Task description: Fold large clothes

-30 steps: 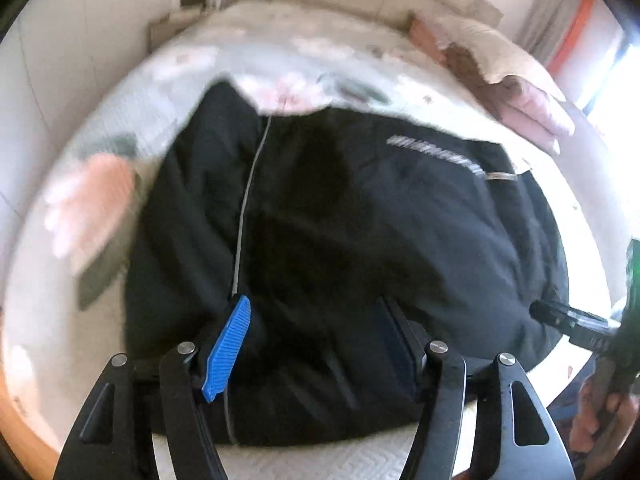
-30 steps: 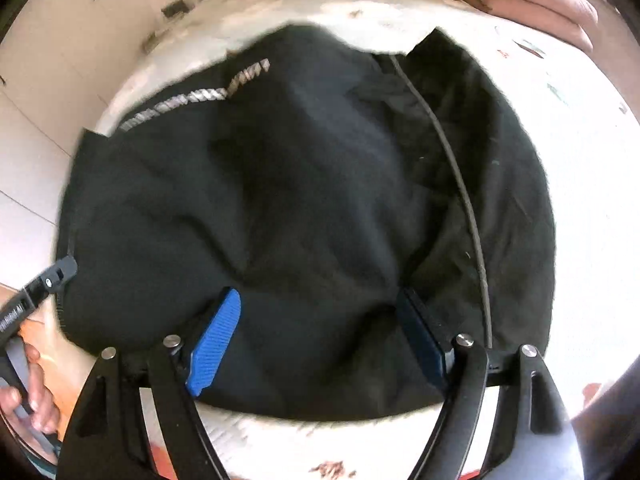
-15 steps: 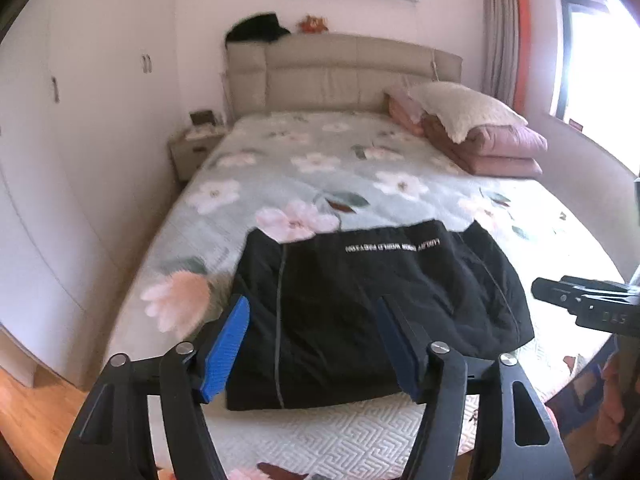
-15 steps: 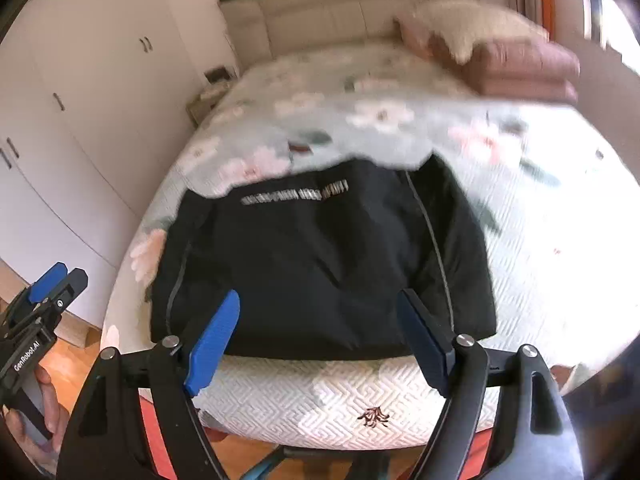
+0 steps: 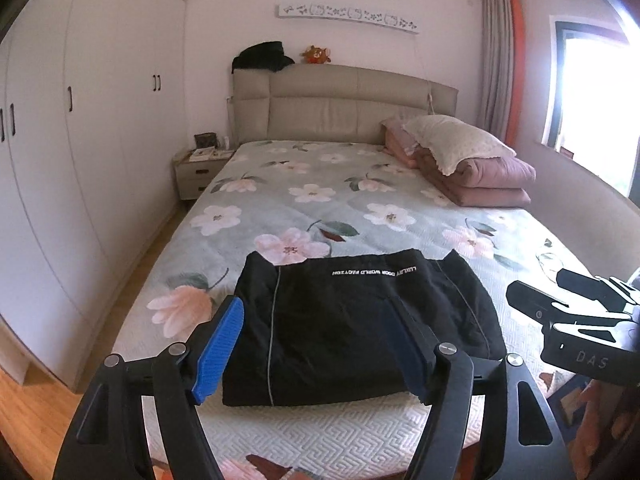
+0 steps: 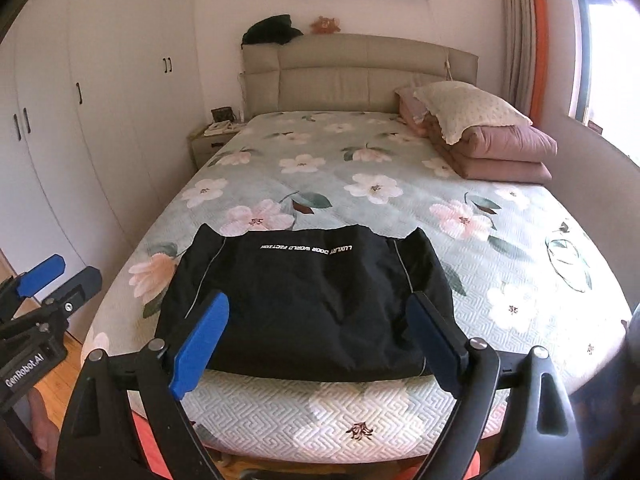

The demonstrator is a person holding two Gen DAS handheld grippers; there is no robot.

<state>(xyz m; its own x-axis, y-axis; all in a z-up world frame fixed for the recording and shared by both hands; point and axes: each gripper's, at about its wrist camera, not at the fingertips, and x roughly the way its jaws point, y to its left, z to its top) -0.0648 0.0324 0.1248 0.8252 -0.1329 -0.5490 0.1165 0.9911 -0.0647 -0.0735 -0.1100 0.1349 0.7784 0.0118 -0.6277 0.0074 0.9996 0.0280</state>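
Jacket (image 5: 360, 332), black and folded into a compact rectangle, lies at the foot of the bed (image 5: 320, 200), its long axis crosswise to our view. We hold the left hand-held gripper (image 5: 316, 356) and right hand-held gripper (image 6: 320, 344) spread wide, empty, off the jacket's near edge, neither clearly nearer.

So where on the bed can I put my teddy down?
The wide flowery bedspread between the folded black jacket and the headboard is bare. The right side by the pillow and quilt stack is crowded.
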